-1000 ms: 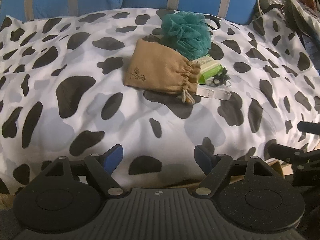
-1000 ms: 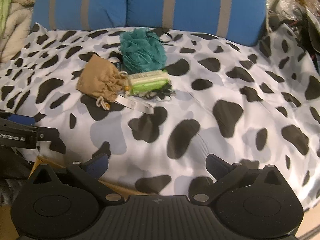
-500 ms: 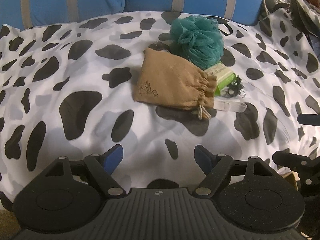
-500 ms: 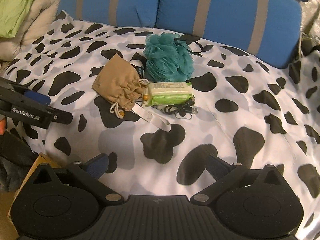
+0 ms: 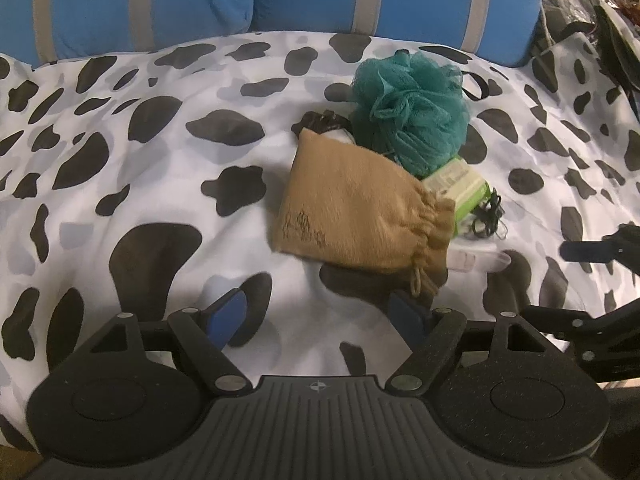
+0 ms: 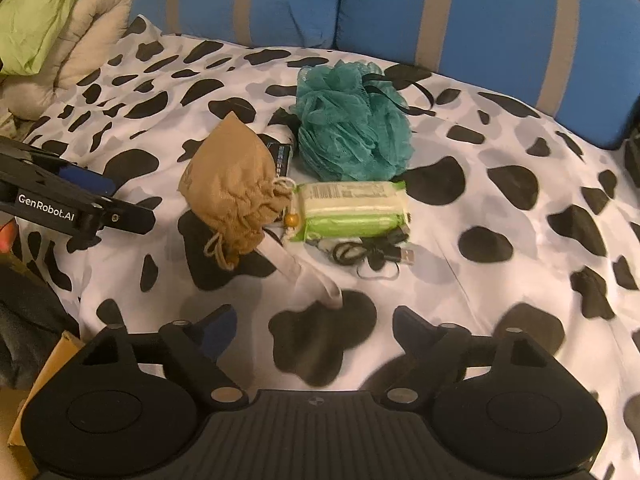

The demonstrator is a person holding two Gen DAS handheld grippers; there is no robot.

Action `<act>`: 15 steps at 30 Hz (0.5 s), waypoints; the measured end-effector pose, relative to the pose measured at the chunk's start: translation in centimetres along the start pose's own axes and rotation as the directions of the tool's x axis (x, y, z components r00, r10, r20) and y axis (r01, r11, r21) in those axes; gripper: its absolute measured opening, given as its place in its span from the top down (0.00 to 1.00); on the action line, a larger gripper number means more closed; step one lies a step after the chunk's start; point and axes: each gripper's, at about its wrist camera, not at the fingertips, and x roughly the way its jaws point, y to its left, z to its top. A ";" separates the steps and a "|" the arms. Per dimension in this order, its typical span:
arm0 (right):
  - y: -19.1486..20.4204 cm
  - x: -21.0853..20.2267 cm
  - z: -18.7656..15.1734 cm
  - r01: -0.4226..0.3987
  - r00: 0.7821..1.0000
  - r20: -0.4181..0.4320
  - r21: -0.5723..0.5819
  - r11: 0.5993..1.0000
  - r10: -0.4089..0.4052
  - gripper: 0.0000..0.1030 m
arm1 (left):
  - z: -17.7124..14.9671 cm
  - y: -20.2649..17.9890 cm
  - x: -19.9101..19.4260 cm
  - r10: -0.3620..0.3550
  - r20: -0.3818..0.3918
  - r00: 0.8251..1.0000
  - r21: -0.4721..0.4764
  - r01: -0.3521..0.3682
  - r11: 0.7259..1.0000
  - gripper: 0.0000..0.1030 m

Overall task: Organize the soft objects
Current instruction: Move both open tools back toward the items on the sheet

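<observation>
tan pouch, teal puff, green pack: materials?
Tan pouch: looks like matte woven fabric, perhaps ribbed or corduroy-like; the neck gathers into soft folds under a cord drawstring.
Teal puff: fine netting, likely synthetic mesh; ruffled and see-through at the edges.
Green pack: seems a thin, slightly glossy plastic film wrapper; it shows crimped ends and a printed label. Contents hidden.

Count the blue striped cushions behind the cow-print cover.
2: one cushion at back left, the other cushion at back right, side by side. More may lie outside the frame.
</observation>
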 end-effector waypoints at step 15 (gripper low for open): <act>-1.1 4.6 2.1 -0.037 0.997 -0.072 -0.044 0.998 0.033 0.44 | 1.4 0.6 0.8 -0.016 -0.011 1.000 -0.027 0.015 1.000 0.24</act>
